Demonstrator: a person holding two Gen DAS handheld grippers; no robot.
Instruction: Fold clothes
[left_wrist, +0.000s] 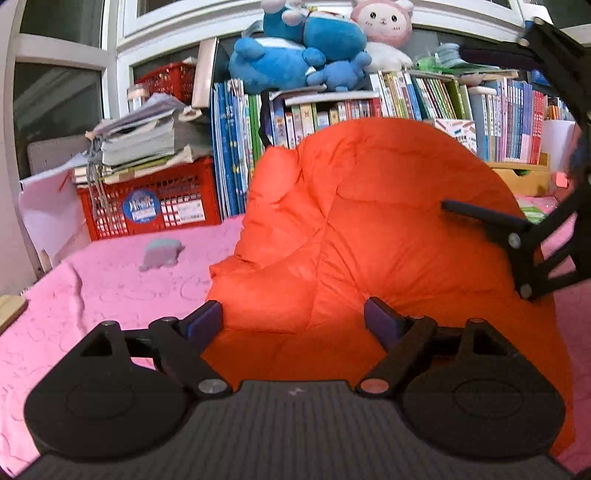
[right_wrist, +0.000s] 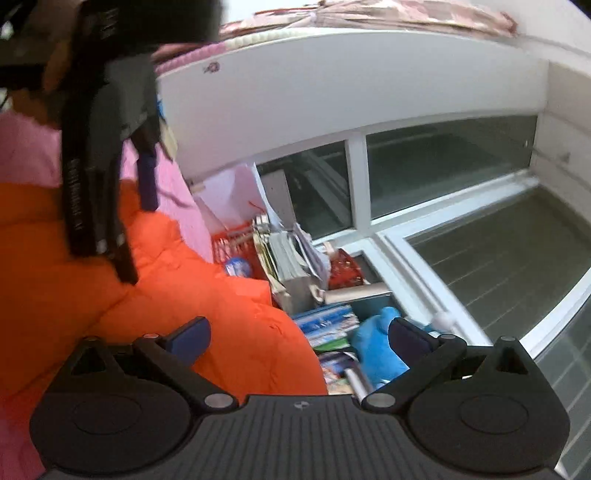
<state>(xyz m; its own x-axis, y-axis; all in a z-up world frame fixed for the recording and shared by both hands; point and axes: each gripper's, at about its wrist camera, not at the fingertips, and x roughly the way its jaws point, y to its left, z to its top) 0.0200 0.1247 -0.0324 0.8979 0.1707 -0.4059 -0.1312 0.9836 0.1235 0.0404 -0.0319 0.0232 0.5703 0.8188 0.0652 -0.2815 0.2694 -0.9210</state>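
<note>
An orange puffy jacket (left_wrist: 369, 229) lies bunched on the pink bedspread (left_wrist: 110, 288). My left gripper (left_wrist: 293, 321) sits low at the jacket's near edge with its jaws wide. Fabric lies between the pads, but they do not press on it. In the left wrist view my right gripper (left_wrist: 456, 129) hangs over the jacket's right side, spread wide, its lower finger (left_wrist: 480, 216) above the cloth. In the tilted, blurred right wrist view my right gripper (right_wrist: 299, 341) is open and holds nothing, with the jacket (right_wrist: 166, 295) under its left pad. A left gripper finger (right_wrist: 147, 177) shows at upper left.
Behind the bed stand a red crate (left_wrist: 155, 206) under stacked papers, a row of books (left_wrist: 424, 99) and plush toys (left_wrist: 295, 55). A small grey soft toy (left_wrist: 160, 253) lies on the bedspread. A wooden box (left_wrist: 524, 177) sits at right. Windows (right_wrist: 461, 158) line the wall.
</note>
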